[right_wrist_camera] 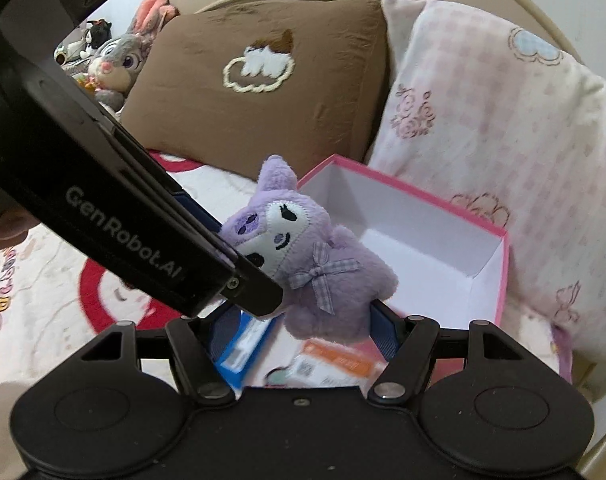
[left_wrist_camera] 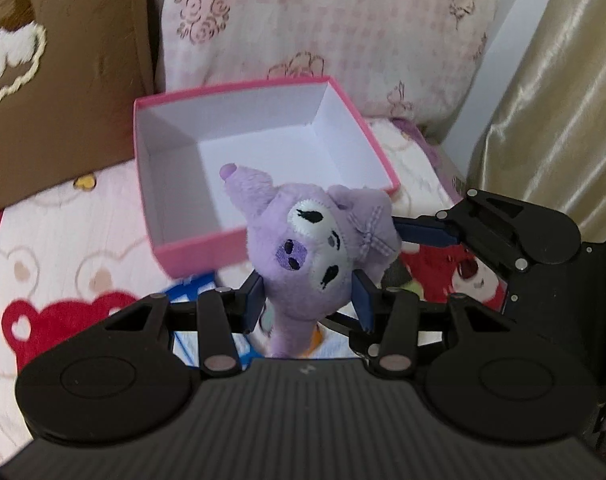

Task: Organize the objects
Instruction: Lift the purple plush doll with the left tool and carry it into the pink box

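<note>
Above the pink box [left_wrist_camera: 191, 256], I am pinching the plush toy [left_wrist_camera: 311, 256] in my left gripper [left_wrist_camera: 309, 300]; my right gripper [right_wrist_camera: 299, 320] is spread beside it, so next I am lowering it inside.

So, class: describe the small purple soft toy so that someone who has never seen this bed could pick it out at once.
Start at the bed's brown pillow and the pink-checked pillow beside it; in front of them sits an open pink box with a white inside. Just in front of the box, the purple soft toy is pinched between the left gripper fingers. It alone is lilac, with a white face and a checked bow.
</note>
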A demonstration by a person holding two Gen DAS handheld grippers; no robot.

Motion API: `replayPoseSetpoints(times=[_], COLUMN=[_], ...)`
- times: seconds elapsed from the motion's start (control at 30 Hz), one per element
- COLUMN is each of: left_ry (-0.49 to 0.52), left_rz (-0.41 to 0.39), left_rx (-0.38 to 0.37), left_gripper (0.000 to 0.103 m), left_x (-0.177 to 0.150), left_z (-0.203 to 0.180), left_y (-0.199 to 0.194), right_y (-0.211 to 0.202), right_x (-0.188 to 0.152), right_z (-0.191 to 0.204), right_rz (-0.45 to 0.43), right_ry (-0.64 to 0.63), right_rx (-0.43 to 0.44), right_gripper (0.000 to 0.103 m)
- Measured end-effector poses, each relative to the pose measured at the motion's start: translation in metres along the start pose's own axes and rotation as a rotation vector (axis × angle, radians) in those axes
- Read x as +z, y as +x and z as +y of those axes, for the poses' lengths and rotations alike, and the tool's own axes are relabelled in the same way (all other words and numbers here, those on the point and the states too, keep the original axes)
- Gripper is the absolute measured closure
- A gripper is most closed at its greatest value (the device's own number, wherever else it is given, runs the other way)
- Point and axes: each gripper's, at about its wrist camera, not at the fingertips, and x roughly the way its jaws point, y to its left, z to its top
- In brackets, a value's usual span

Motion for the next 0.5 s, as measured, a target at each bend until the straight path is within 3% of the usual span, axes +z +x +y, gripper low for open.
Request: replayPoseSetpoints(times=[0.5], left_ry=[-0.064], left_rz=[-0.014], left_rx=[0.007], left_gripper=[0.058], left_x=[0.082], left_z=[0.015], left_y=[0.103], right_y=[0.085], right_x=[0.028], right_z=[-0.102], right_rz=[0.076], right_ry=[0.05], right_rx=[-0.012], right_gripper=[0.03])
